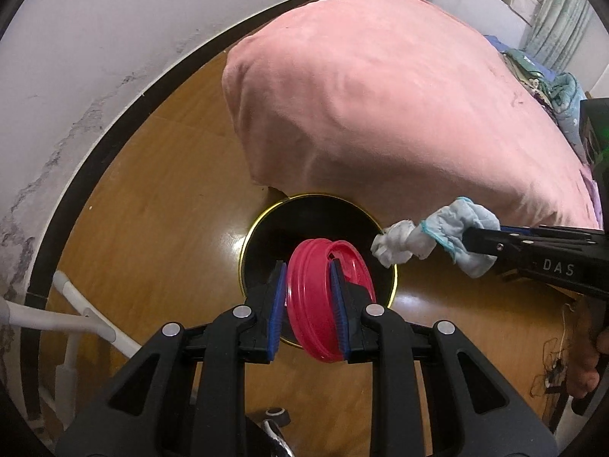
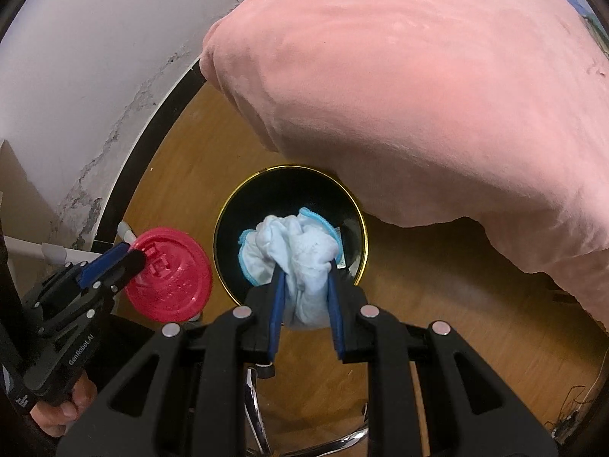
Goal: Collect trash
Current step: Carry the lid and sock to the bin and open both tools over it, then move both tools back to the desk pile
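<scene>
Wooden floor (image 1: 163, 198) mid-frame, my left gripper (image 1: 309, 304) clamps red lid (image 1: 323, 304), right gripper (image 2: 304, 293) pinches blue cloth (image 2: 293, 251) above black bin (image 2: 232, 228)

Both wrist cameras looked steeply down along their own fingers, close above the black bin (image 1: 266, 236) (image 2: 243, 205); each view shared the bin, the wooden floor (image 1: 160, 190) (image 2: 182, 144) and the pink bed (image 1: 380, 95) (image 2: 418, 95).

The near part of the black bin (image 1: 266, 236) is covered by the red lid (image 1: 323, 304) in the left wrist view. In the right wrist view, much of the bin's inside is hidden by the pale blue cloth (image 2: 297, 251). The bin's far rim is overlapped by the pink bedcover (image 2: 437, 114). The cords on the floor (image 1: 552, 365) are too small to identify.
</scene>
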The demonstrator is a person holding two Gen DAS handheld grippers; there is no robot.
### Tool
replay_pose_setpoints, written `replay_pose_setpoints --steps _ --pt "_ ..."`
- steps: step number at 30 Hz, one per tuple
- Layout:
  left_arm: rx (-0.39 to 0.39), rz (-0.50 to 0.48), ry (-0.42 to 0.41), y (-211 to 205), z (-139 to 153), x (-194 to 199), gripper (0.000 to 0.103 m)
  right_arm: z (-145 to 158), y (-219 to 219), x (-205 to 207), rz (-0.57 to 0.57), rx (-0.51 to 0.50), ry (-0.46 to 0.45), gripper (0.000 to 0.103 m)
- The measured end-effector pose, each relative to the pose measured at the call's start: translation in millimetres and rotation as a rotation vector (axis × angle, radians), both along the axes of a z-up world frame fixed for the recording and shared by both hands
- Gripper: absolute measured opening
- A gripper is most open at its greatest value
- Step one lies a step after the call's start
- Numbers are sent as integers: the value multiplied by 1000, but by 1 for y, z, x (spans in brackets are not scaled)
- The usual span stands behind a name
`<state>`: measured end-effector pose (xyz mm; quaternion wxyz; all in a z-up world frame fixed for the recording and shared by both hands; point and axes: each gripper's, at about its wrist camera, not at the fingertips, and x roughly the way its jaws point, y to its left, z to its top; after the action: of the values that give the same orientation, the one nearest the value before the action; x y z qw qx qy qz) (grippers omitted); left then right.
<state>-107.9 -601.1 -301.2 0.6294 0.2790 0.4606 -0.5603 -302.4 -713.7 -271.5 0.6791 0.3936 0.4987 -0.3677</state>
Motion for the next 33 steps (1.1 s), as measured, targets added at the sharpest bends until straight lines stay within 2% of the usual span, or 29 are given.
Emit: replay_pose_setpoints --steps 3,5,7,12,14,16,18,26,33 --pt "5 -1 2 -1 -1 -1 24 2 2 -1 5 -2 -1 21" --pt "13 -1 5 0 0 -1 31 2 2 -1 4 -2 -2 21" --pt "10 4 4 0 -1 0 47 2 3 -1 4 -1 -2 21" --pt "0 6 -6 2 2 -1 58 2 3 1 10 7 -3 22" --pt "-4 6 -4 3 2 -1 60 3 3 1 12 14 -10 27" --pt "-8 8 -5 4 3 -1 65 3 4 2 14 17 -15 47" --pt "-11 9 -7 5 5 -1 66 5 5 4 16 8 -21 56" --pt "-26 2 -22 11 14 -4 79 13 5 5 14 -11 -30 56" --pt "-46 -6 -76 22 41 -9 90 29 7 5 16 -54 -34 69"
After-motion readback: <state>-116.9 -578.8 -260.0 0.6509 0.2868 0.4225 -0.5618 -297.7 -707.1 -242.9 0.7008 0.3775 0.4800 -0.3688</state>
